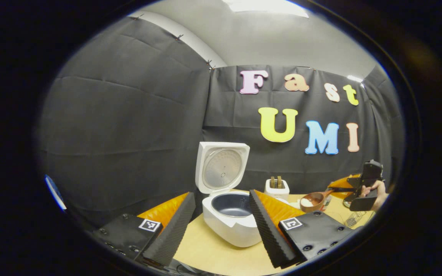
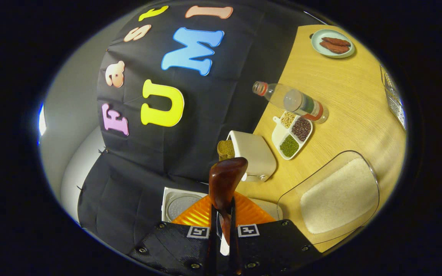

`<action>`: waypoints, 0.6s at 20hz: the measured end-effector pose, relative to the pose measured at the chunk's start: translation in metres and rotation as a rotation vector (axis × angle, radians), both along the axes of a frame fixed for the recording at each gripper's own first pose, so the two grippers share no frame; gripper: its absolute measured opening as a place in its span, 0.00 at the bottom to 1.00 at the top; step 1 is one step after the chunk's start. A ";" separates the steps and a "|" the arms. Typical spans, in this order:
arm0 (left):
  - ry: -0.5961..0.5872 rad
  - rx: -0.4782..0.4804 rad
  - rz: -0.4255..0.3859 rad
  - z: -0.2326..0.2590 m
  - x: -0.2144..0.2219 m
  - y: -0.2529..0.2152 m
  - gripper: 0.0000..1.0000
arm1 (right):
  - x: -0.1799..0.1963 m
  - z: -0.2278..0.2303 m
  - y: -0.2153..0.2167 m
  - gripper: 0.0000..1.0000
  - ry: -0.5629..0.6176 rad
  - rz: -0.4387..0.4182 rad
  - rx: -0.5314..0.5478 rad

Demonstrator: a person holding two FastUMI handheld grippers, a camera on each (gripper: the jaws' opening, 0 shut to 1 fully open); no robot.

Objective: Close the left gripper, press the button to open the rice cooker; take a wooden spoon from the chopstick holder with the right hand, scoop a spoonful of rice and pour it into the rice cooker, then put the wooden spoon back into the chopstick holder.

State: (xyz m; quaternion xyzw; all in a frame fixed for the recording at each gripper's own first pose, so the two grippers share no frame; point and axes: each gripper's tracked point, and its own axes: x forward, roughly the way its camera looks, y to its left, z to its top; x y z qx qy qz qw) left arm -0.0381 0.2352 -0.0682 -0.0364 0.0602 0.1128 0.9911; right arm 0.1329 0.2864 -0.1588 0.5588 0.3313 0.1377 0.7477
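While the rice cooker (image 1: 231, 214) gapes on the tan table (image 1: 209, 249), black cloth (image 1: 129, 126) walls the booth

The white rice cooker (image 1: 230, 214) is seen lid-up; beside it, the rice-laden wooden spoon (image 1: 313, 200) is held level near the chopstick holder (image 1: 277, 188).

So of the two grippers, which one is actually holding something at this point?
The right gripper: its fingers are clamped on the wooden spoon handle, rice in the bowl. The left gripper is open and holds nothing, its fingers spread either side of the open rice cooker.
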 end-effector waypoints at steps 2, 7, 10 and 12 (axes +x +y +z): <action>0.003 -0.001 0.013 -0.002 -0.003 0.004 0.98 | 0.005 0.010 0.021 0.12 -0.023 0.029 0.002; 0.007 0.003 0.052 -0.006 -0.017 0.023 0.99 | 0.019 0.029 0.072 0.12 -0.064 0.082 -0.007; 0.023 -0.005 0.082 -0.015 -0.025 0.034 0.97 | 0.027 0.036 0.102 0.12 -0.096 0.130 -0.034; 0.036 -0.004 0.101 -0.018 -0.026 0.040 0.99 | 0.035 0.041 0.122 0.12 -0.120 0.154 -0.041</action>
